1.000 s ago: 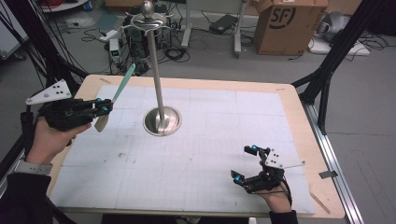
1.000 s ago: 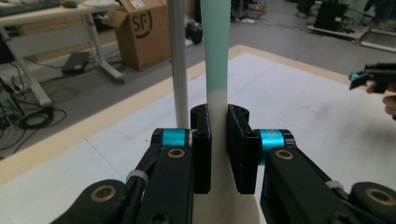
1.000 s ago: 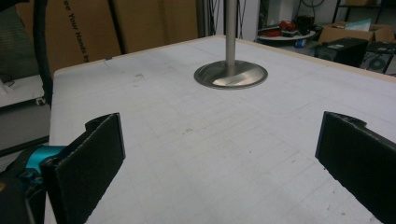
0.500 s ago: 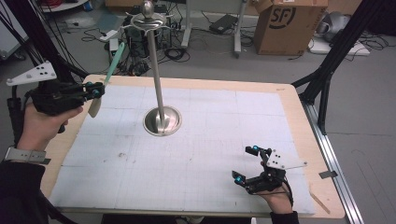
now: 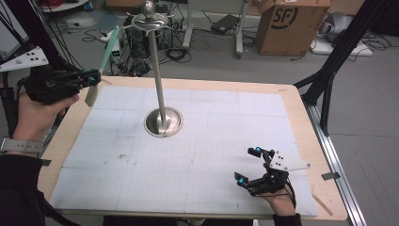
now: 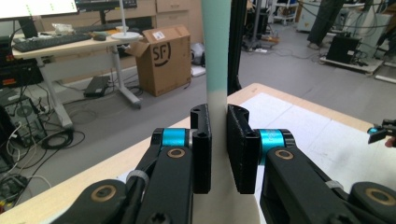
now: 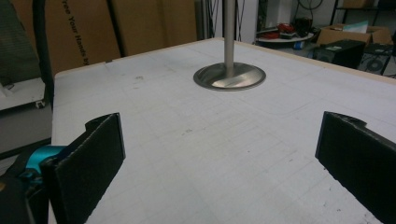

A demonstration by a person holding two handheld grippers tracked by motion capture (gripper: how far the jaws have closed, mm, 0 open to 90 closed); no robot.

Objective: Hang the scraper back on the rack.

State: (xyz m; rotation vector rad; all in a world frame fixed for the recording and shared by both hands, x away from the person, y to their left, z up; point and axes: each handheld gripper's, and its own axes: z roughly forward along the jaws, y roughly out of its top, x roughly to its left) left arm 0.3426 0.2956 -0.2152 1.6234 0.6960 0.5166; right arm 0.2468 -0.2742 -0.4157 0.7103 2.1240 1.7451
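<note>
Two grippers show in the high view. At lower right, the right gripper [image 5: 248, 165] rests on the white mat [image 5: 188, 165], jaws wide apart, empty. At upper left, the left gripper [image 5: 94, 78] clamps a long green-and-white strip [image 5: 106, 56]. A metal stand [image 5: 162, 120] rises mid-frame.

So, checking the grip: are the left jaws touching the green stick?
Touching. In the left gripper view the left gripper has both jaws pressed flat against the stick, no gap either side.

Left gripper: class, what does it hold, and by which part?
The left gripper clamps a flat mint-and-white spatula near its white end; the mint end points up.
</note>
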